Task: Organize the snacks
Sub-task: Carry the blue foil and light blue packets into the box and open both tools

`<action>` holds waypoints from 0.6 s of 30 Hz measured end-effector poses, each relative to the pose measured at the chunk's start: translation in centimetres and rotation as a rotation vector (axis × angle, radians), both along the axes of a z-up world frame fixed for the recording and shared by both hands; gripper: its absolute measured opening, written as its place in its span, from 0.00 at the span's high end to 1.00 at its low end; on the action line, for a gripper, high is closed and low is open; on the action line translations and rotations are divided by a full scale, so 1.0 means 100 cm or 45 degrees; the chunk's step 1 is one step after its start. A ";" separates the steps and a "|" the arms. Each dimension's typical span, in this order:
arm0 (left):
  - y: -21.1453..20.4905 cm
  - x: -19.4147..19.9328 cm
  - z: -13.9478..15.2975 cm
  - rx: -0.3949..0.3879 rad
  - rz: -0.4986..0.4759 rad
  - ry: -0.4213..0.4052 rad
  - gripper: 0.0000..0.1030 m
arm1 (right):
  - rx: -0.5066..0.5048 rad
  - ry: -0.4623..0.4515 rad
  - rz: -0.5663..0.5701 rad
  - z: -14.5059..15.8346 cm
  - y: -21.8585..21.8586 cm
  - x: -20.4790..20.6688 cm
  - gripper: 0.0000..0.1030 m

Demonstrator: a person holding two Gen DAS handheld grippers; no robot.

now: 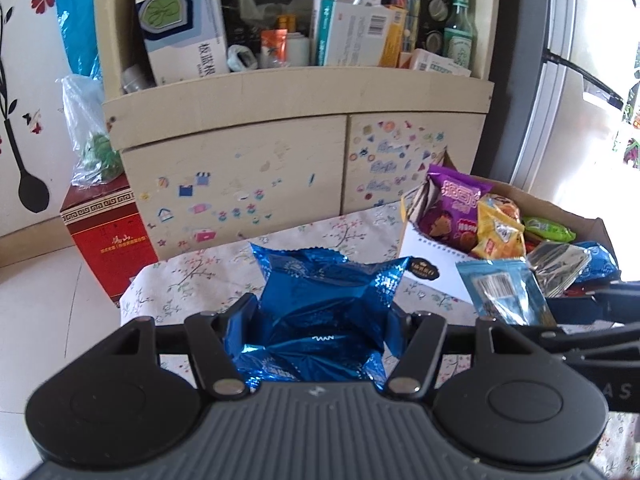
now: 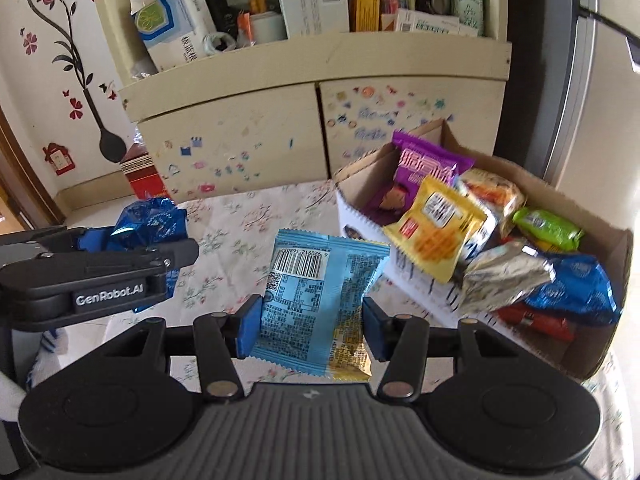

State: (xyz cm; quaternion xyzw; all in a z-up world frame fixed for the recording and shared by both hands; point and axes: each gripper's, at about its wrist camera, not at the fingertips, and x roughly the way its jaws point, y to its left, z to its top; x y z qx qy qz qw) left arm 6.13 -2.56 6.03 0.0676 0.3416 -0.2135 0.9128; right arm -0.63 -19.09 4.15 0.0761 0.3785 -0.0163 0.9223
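Observation:
My left gripper point(image 1: 320, 320) is shut on a shiny dark blue foil snack packet point(image 1: 324, 300) and holds it above the floral tablecloth point(image 1: 192, 276). It also shows in the right wrist view point(image 2: 120, 264), still holding that packet point(image 2: 152, 220). My right gripper point(image 2: 310, 320) is shut on a light blue snack packet point(image 2: 316, 292) with a barcode, held above the cloth; the packet also shows at the right of the left wrist view point(image 1: 500, 292). A cardboard box point(image 2: 616, 256) at the right holds several snack packets, purple point(image 2: 424, 164), yellow point(image 2: 436, 228), green point(image 2: 548, 230), silver and blue.
A cream cabinet point(image 1: 280, 168) with stickers stands behind the table, its shelf crowded with boxes and a bottle point(image 1: 460, 28). A red box point(image 1: 108, 236) with a plastic bag on it sits on the floor at the left. A window frame is at the right.

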 end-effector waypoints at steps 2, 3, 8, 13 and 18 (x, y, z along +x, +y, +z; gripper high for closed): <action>-0.004 0.000 0.002 -0.012 -0.002 -0.002 0.38 | 0.016 -0.010 -0.003 0.001 -0.005 0.002 0.43; -0.005 -0.001 0.003 -0.017 -0.002 -0.004 0.39 | 0.021 -0.019 -0.005 0.002 -0.007 0.003 0.43; -0.016 -0.005 0.010 -0.032 -0.006 -0.055 0.39 | -0.007 -0.090 -0.022 0.013 -0.016 0.002 0.43; -0.025 -0.010 0.019 -0.067 -0.016 -0.100 0.39 | -0.011 -0.176 -0.045 0.027 -0.028 -0.003 0.43; -0.029 -0.014 0.027 -0.103 -0.026 -0.142 0.39 | -0.011 -0.289 -0.116 0.044 -0.051 -0.014 0.43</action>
